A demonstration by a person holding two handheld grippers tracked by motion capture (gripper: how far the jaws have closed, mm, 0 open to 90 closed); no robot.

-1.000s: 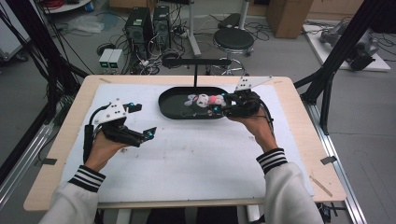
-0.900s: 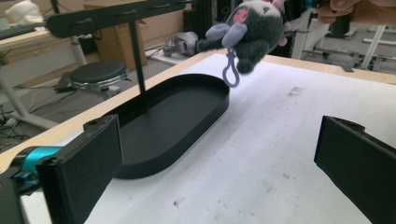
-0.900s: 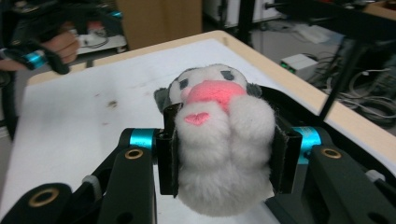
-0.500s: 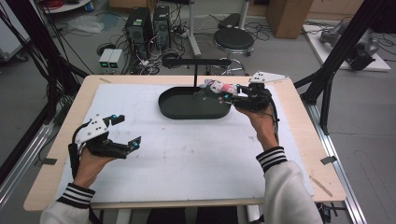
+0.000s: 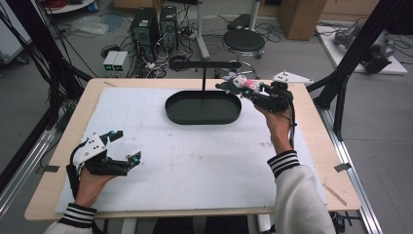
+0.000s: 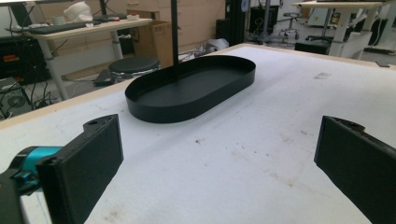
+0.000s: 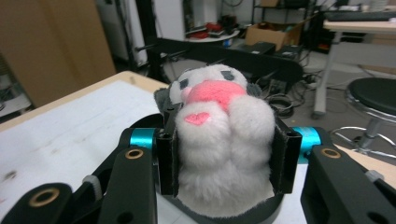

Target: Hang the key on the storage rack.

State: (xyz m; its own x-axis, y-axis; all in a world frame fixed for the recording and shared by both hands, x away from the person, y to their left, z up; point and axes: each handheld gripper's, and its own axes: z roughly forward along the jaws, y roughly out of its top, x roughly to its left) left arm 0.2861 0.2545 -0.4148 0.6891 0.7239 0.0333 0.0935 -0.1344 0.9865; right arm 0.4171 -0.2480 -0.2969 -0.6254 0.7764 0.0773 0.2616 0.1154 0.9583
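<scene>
A small plush toy (image 7: 219, 135), white and grey with a pink snout and a pink heart, is clamped between the jaws of my right gripper (image 7: 224, 161). In the high view that right gripper (image 5: 238, 85) holds the plush toy (image 5: 239, 82) in the air by the far right end of the black oval tray (image 5: 202, 117). A black T-shaped stand (image 5: 203, 66) rises from the tray. My left gripper (image 5: 126, 146) rests low over the white mat at the near left, its jaws wide open with nothing between them. The left gripper view looks across the mat at the tray (image 6: 233, 74).
A white mat (image 5: 195, 161) covers most of the wooden table (image 5: 321, 161). A grey three-cornered plate (image 5: 291, 78) sits on the right gripper. Beyond the far edge stand a stool (image 5: 243, 41), computer cases and cables on the floor. Black frame legs flank the table.
The right gripper has lifted the plush toy out of the tray and carried it up and to the right. The left gripper has pulled back toward the near left corner and sunk lower.
</scene>
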